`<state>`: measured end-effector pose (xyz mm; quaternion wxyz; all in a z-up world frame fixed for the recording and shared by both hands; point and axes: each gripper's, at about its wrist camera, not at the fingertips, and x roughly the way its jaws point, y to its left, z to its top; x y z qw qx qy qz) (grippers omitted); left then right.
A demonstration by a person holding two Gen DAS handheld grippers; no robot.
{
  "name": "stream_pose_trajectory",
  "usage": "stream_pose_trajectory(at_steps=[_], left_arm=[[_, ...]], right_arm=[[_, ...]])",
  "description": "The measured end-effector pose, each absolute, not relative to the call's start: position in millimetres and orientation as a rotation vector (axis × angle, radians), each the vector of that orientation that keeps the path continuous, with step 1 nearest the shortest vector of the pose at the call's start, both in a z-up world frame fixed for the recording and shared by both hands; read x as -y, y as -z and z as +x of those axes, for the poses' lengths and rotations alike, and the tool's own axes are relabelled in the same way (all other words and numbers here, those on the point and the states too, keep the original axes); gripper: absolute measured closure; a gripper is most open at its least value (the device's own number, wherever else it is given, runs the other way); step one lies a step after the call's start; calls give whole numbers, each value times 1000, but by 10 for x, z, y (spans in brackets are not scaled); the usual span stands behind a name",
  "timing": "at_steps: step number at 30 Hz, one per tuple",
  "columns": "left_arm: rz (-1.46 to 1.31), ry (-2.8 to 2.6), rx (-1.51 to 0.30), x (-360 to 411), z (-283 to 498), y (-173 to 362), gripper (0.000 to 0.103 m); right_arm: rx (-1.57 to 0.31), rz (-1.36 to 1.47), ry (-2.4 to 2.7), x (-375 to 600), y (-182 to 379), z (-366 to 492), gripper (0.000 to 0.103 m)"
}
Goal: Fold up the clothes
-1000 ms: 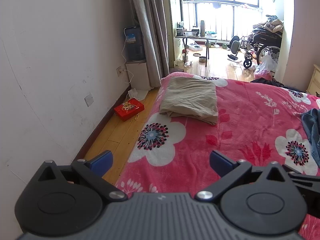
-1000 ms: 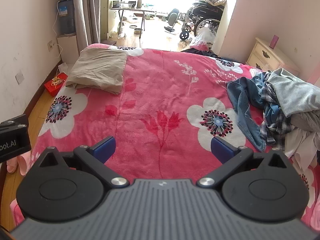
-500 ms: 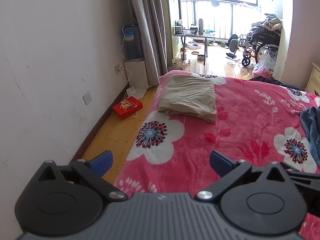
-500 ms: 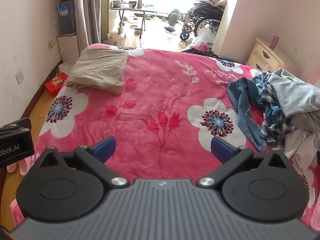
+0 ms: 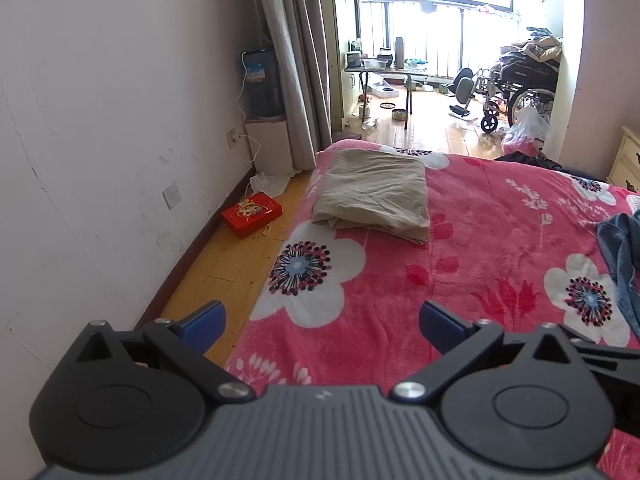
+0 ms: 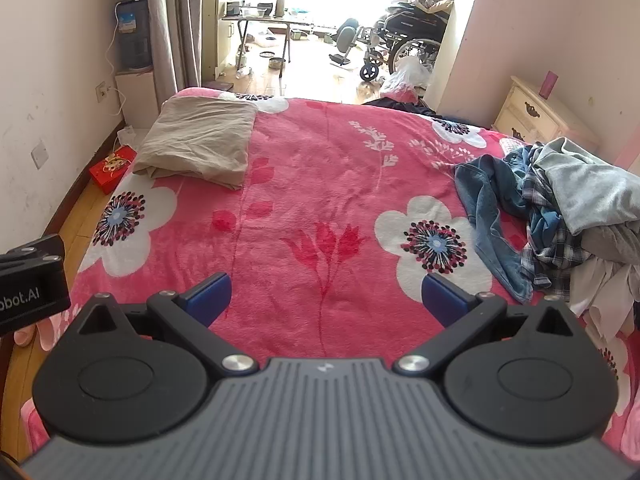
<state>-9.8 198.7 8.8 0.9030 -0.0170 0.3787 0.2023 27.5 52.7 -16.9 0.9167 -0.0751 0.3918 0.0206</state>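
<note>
A folded beige garment (image 5: 376,194) (image 6: 200,140) lies at the far left corner of the bed with the pink flowered blanket (image 5: 460,264) (image 6: 320,200). A heap of unfolded clothes (image 6: 560,208), with jeans, a plaid shirt and a grey top, sits at the bed's right edge; a denim edge (image 5: 622,256) shows in the left wrist view. My left gripper (image 5: 322,326) hovers open over the near left edge of the bed. My right gripper (image 6: 326,300) hovers open over the near middle of the bed. Both hold nothing.
A red box (image 5: 252,214) lies on the wooden floor between bed and wall. A water dispenser (image 5: 264,116) and curtain stand at the far left. A nightstand (image 6: 536,116) is at the right; a wheelchair (image 6: 408,36) and a table stand beyond the bed.
The left wrist view has drifted slightly back and to the right; the folded garment sits a little farther off. The right gripper has barely moved. Both stay open.
</note>
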Motion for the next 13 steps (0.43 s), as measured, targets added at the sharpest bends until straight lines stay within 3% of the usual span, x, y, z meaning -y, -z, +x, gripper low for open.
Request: stream_pose_trajectory(at_steps=[13], left_arm=[[-31,-426,-786,-1990,-84,-58,0]], right_arm=[[-809,-154,-43,-526,182,296,1]])
